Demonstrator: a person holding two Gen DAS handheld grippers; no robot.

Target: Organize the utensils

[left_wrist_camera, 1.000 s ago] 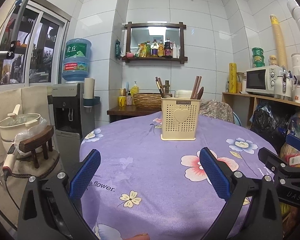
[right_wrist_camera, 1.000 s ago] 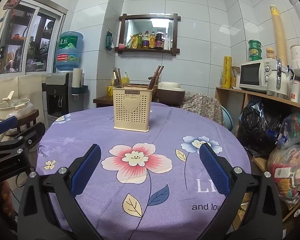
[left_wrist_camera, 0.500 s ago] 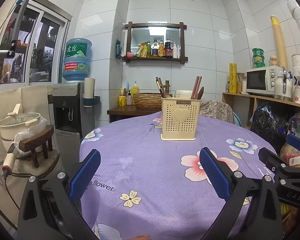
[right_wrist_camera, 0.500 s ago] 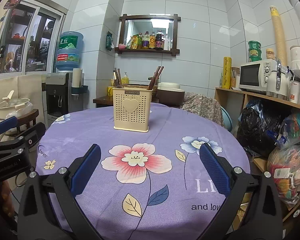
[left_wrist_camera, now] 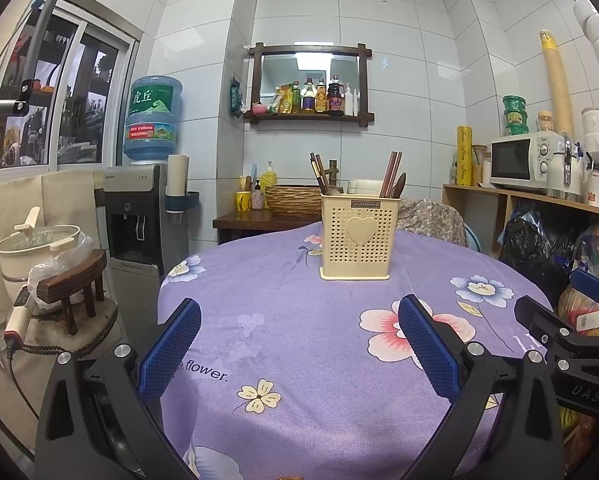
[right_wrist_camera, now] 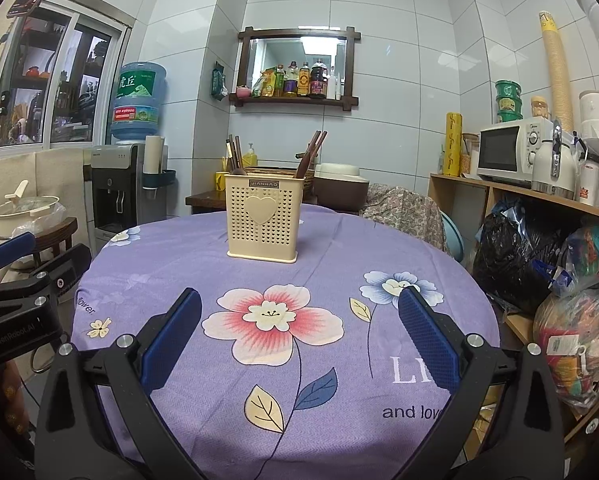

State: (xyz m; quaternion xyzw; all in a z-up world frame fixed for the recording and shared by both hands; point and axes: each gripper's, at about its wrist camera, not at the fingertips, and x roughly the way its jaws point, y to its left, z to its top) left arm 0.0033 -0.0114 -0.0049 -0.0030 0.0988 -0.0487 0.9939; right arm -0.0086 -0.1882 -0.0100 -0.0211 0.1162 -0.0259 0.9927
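Left wrist view: the left hand-held gripper [left_wrist_camera: 299, 344] hovers spread wide and empty over the purple floral-clothed round desk [left_wrist_camera: 299, 360]. The right hand-held gripper [right_wrist_camera: 299, 336] likewise gapes empty, facing the cream perforated plastic utensil holder [right_wrist_camera: 263, 220] of brown wooden chopsticks [right_wrist_camera: 309, 156].

Round table [left_wrist_camera: 299, 360] with purple cloth bare from near edge up to utensil holder [left_wrist_camera: 355, 238]; clear run straight ahead for left gripper [left_wrist_camera: 299, 344] and right gripper [right_wrist_camera: 299, 340], both with jaws wide apart and empty. Holder is the only thing standing on the table, near far side. Chopsticks [right_wrist_camera: 309, 154] stick up out of its top, leaning outward, partly blocking entry from above. Cloth is free on both sides of holder.
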